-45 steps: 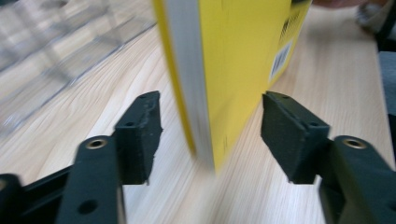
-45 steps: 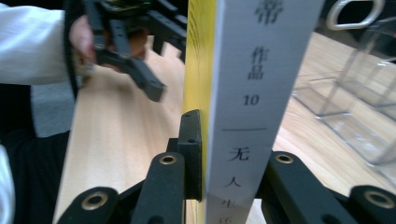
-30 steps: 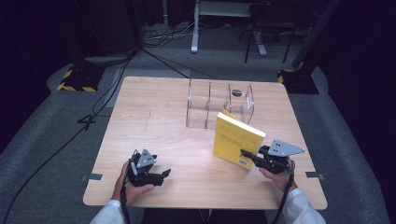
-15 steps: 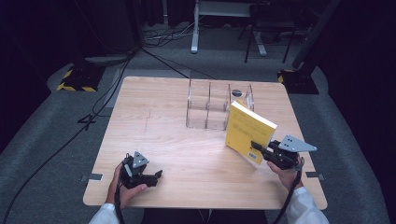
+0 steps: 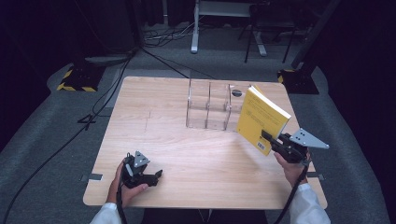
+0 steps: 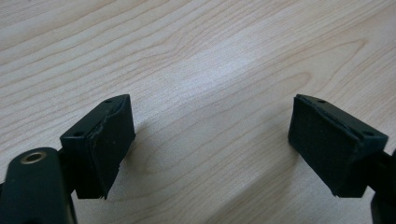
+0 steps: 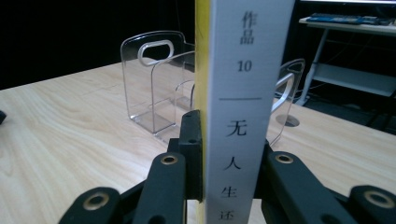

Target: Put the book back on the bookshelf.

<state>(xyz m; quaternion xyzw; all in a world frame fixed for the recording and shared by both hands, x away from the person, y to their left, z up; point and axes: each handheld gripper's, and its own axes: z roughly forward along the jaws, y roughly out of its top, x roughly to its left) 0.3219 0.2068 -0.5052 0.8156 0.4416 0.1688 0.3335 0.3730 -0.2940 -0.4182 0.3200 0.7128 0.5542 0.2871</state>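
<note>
- Nearest the person, at about seven o'clock on the table point(image 5: 187, 154), the left gripper point(image 5: 156, 175) lay low over the wood in the left hand point(image 5: 125, 179). Its jaws had just been opening and stood wide apart with nothing between them.
- The left gripper view added what the high view could not: the two black pads point(image 6: 109, 140) hung just above bare wood grain, with a shadow under each.
- At about four o'clock, the right gripper point(image 5: 267, 138) was clamped on the lower end of a yellow book point(image 5: 261, 116), which was lifted off the table and leaning.
- The right gripper view showed the book's grey spine point(image 7: 243, 107), printed with characters and the number 10, squeezed upright between the jaws; the high view showed the yellow cover instead.
- Farther off, toward one o'clock, a clear plastic divider rack point(image 5: 210, 105) stood on the table, just beside the book's far edge. The right gripper view showed its cut-out handles point(image 7: 154, 49).
- Beyond the table, cables point(image 5: 154, 42) trailed over the grey floor.
</note>
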